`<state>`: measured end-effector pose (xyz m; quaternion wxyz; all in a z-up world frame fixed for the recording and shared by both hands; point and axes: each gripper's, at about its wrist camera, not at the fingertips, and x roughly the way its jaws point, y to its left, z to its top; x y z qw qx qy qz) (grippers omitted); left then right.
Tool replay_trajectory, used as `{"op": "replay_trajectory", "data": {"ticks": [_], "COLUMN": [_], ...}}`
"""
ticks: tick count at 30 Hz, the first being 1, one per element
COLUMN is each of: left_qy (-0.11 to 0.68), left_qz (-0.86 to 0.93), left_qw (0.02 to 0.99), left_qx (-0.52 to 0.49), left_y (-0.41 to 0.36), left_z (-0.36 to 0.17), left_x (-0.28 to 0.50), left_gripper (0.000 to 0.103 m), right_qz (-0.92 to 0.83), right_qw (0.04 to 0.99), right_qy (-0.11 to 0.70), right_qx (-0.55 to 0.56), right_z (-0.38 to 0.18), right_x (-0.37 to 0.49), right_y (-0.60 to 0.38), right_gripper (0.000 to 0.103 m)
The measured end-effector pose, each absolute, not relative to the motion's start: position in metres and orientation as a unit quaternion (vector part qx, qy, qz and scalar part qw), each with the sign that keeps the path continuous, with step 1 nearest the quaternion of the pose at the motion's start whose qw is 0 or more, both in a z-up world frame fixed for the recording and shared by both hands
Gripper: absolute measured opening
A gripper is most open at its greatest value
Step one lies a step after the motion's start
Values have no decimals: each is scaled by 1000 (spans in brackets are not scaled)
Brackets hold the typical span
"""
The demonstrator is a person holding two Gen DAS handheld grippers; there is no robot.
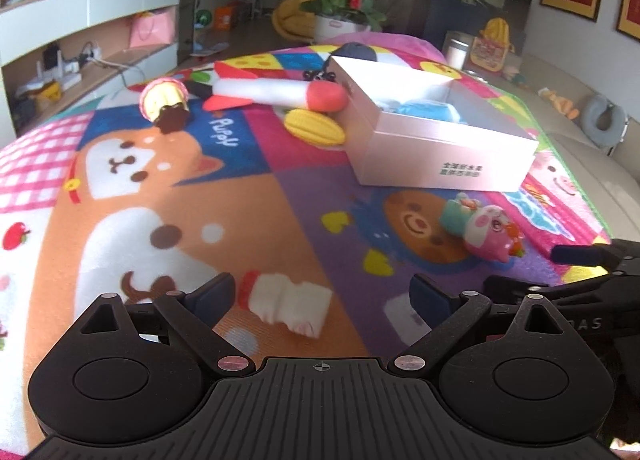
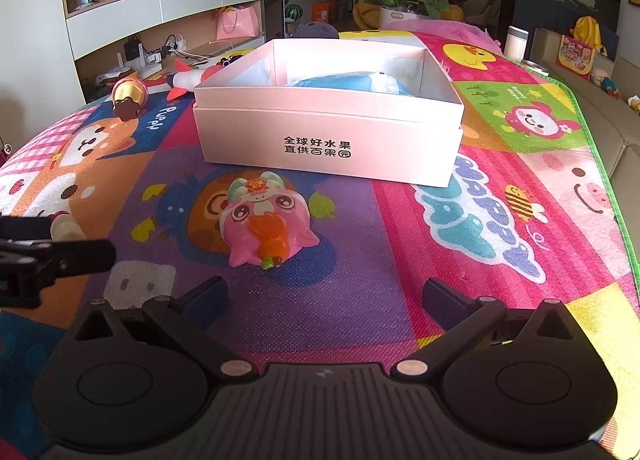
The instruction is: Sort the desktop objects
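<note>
Left gripper (image 1: pixel 322 294) spread wide around white toy (image 1: pixel 286 306), evidently for pickup. Right gripper (image 2: pixel 324 296) likewise released, empty, short of pink toy (image 2: pixel 266 226); pink box (image 2: pixel 332 148) beyond, presumably the receptacle.

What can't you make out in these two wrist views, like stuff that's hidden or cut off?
- Blue item in the pink box: the box walls hide most of it in both views, so its identity is unclear.
- Dark rounded object behind the box: mostly hidden by the box.
- Yellow ridged toy: seen only in the left wrist view; the box blocks it in the right.
- White toy with the red end: cut off by the left gripper in the right wrist view.
</note>
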<state>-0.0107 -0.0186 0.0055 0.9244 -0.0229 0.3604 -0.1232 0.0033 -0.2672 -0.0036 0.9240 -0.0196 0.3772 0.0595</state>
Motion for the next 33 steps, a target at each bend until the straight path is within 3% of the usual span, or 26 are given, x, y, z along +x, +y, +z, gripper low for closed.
{"op": "replay_trajectory", "data": {"ticks": [13,18,28,33], "left_qy": [357,359,356,342], "left_qz": [-88,-88,-90,-100], "left_qw": [930,929,930,934], "left_qx": [-34,6,7,-10], "left_y": [9,0,2,3], "left_z": [2,-2,-1,7], "left_x": [-38,-39,-43,-36], "left_gripper": [103,103,103,99], "right_qz": [77,120,148,148], "right_qw": [924,942,916,917], "right_qy": [374,307,371,370], "right_qx": [-24,-63,-24,-38], "right_z": [-2,15,11,15], "right_x": [3,-5,44,28], "right_y": [-266,-254,-250,-251], "right_gripper": [103,102,50,49]}}
